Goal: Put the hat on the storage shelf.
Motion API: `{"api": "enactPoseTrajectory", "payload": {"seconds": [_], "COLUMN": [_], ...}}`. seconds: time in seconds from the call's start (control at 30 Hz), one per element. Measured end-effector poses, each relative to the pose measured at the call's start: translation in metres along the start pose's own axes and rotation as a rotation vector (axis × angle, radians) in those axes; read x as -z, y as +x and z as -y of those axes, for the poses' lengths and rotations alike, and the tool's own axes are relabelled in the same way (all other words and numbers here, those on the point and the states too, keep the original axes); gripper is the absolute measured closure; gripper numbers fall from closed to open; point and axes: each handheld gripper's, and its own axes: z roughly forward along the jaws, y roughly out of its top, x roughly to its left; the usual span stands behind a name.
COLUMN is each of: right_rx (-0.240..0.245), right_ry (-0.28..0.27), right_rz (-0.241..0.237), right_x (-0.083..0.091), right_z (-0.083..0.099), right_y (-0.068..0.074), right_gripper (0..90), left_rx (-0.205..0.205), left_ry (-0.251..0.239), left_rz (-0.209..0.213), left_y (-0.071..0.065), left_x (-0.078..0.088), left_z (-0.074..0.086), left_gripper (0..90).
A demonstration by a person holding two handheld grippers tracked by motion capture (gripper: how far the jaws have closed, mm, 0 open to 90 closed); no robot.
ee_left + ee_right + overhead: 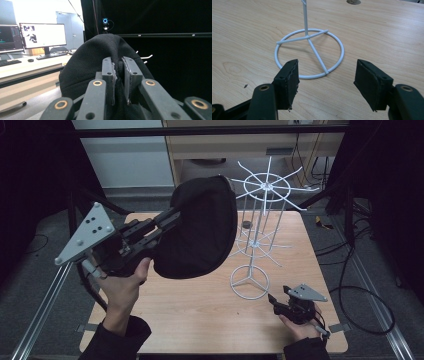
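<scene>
I have the black cap [200, 227] up in the air over the left half of the table [200, 320], pinched at its edge by my left gripper [119, 75], whose jaws are clenched on a fold of the fabric. The cap hangs just left of the white wire rack [260, 220], its far edge level with the rack's top ring of hooks [267, 184] and close to them, though I cannot tell whether it touches.

I judge this to be the carry-and-hang step: the cap is lifted and brought alongside, but not yet set on a hook. Next I would need to move it right and a little higher, so the fabric clears a hook tip, then lower it and let go.

My right gripper [325, 80] rests low near the front right of the table, jaws spread wide with nothing between them, pointing at the rack's ring base [309, 53] just ahead. It could steady that base, since the rack looks light and a snagged cap might tip it.

A small dark round thing [246, 224] lies on the table behind the rack, out of the way. The lower tier of hooks [257, 245] sticks out toward the cap and could catch it.
</scene>
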Motion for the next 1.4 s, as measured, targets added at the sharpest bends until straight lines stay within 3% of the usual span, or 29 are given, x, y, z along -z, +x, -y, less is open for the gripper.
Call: {"api": "enactPoseTrajectory", "payload": {"seconds": [0.23, 0.53, 1.4], "right_rx": [-0.002, 0.000, 0.003], "right_ry": [-0.001, 0.001, 0.008], "right_rz": [-0.001, -0.001, -0.004], "right_x": [0.000, 0.000, -0.001], "right_z": [0.000, 0.000, 0.000], "right_y": [0.000, 0.000, 0.001], "right_gripper": [36.1, 36.0, 36.0], "left_rx": [0.008, 0.049, 0.099], "left_ry": [0.015, 0.032, 0.175], "left_rz": [0.020, 0.047, 0.028], "left_y": [0.001, 0.007, 0.023], "left_x": [-0.017, -0.025, -0.042], "left_z": [0.005, 0.022, 0.079], "left_gripper": [80.2, 80.0, 78.9]}}
